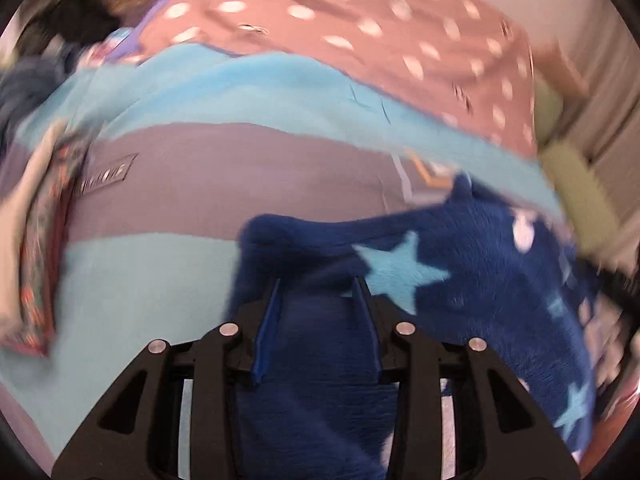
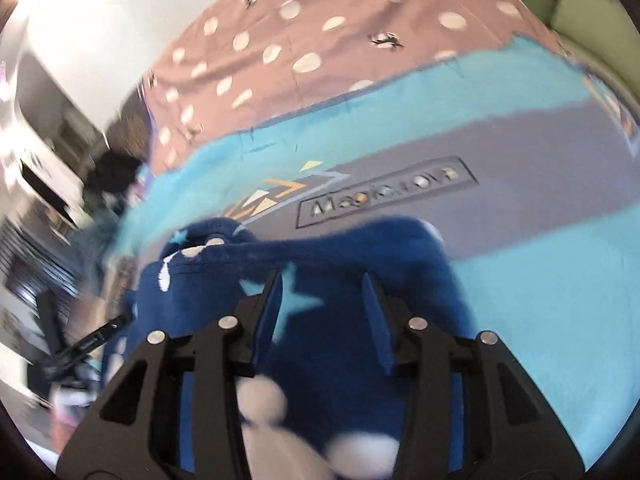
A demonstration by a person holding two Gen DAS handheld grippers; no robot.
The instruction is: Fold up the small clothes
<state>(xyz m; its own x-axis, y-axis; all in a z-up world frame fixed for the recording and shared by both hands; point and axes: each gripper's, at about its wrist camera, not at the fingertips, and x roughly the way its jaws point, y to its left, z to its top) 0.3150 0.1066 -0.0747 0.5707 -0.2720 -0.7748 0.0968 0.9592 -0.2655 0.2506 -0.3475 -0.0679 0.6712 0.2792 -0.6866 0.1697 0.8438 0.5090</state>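
Note:
A fuzzy dark blue garment with light blue stars (image 1: 460, 280) lies on a light blue and grey mat (image 1: 160, 280). My left gripper (image 1: 318, 284) is open, its fingers spread with the garment's fabric between and under them. In the right wrist view the same blue garment (image 2: 340, 264) fills the space between the spread fingers of my right gripper (image 2: 322, 280), also open. White parts of the garment (image 2: 264, 400) hang close to the right camera. Whether either gripper pinches the fabric is unclear.
A pink bedsheet with white dots (image 1: 360, 20) lies beyond the mat; it also shows in the right wrist view (image 2: 320, 20). A patterned folded cloth (image 1: 44, 240) sits at the mat's left. Dark clothes (image 1: 76, 20) are piled far left. Green cushions (image 2: 592, 16) are at the right.

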